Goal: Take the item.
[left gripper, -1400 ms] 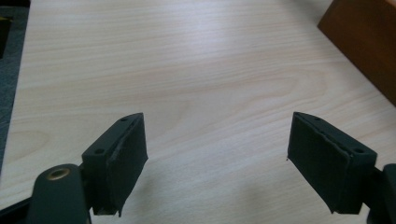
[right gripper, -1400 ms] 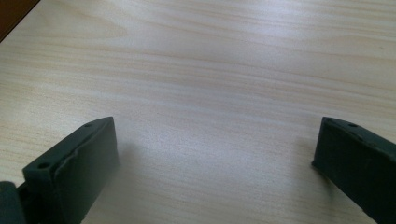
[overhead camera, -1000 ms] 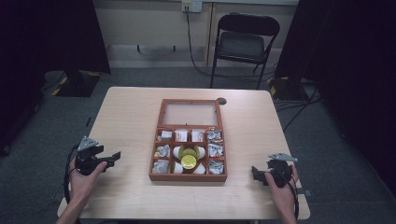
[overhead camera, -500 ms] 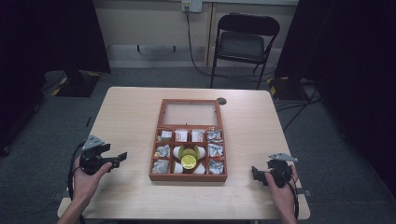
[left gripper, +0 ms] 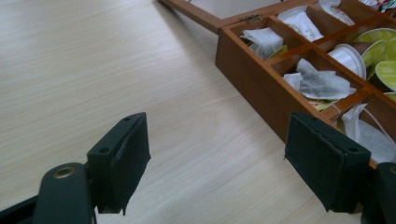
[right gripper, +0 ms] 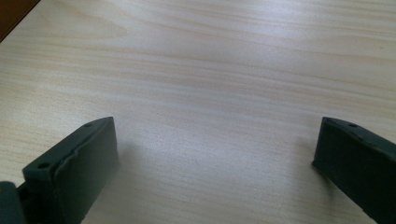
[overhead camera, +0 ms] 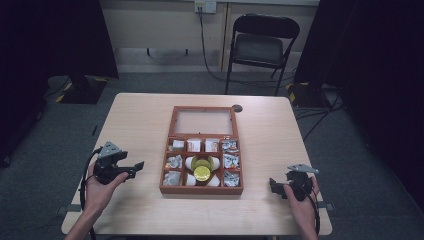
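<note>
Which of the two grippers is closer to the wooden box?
The left gripper: it sits just beside the wooden box. The right gripper rests farther from it, near the table's front right corner.

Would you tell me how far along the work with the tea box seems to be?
Done: the wooden box lies open, compartments filled. In hand: nothing; left tongs are open beside the box, right tongs open over bare table. Left: apparently everything, since no item has been grasped.

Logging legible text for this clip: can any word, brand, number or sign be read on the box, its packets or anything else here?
None can be read.
Packets in the wooden box: red-and-white print, too small and blurred.
Yellow-lidded pods: no legible marking.
Tea bags in the left gripper view: plain.
Left tongs and right tongs: no markings.
</note>
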Demonstrator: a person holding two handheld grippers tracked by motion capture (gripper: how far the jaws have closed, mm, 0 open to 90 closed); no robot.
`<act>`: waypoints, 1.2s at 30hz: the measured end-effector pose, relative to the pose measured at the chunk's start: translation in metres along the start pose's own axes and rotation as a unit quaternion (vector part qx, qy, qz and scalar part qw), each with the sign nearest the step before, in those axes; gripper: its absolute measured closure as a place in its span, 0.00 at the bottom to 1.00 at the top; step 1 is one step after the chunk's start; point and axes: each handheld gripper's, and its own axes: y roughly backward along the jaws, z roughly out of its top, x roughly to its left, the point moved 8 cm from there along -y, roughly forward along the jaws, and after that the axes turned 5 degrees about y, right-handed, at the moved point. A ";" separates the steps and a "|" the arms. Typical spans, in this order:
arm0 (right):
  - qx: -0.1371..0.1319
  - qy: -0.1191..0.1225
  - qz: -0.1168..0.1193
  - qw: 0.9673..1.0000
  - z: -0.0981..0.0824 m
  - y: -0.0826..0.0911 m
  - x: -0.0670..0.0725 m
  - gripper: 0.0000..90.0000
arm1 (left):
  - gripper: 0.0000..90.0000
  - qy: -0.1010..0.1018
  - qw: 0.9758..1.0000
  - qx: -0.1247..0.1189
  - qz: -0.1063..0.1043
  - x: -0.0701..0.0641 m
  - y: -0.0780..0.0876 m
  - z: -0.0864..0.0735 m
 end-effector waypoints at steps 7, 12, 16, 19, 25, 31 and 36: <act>0.000 0.000 0.000 1.000 0.000 0.000 0.000 0.00 | 0.27 -0.026 1.000 -0.006 -0.011 -0.016 -0.004 0.014; 0.000 0.000 0.000 1.000 0.000 0.000 0.000 0.00 | 0.27 -0.028 0.999 -0.009 -0.020 -0.025 -0.007 0.022; 0.000 0.000 0.001 1.000 0.000 0.000 0.000 0.00 | 0.27 -0.026 0.999 -0.012 -0.035 -0.032 -0.009 0.029; 0.000 0.000 0.001 1.000 0.000 0.000 0.000 0.00 | 0.29 -0.026 0.998 -0.018 -0.047 -0.039 -0.011 0.033; 0.000 0.000 0.001 1.000 0.000 0.000 0.000 0.00 | 0.29 -0.030 0.998 -0.018 -0.058 -0.050 -0.014 0.043; 0.000 0.000 0.001 1.000 0.000 0.000 0.000 0.00 | 0.28 -0.034 0.997 -0.026 -0.070 -0.061 -0.015 0.054; 0.000 0.000 0.001 1.000 0.000 0.000 0.000 0.00 | 0.28 -0.021 0.996 -0.033 -0.084 -0.068 -0.019 0.063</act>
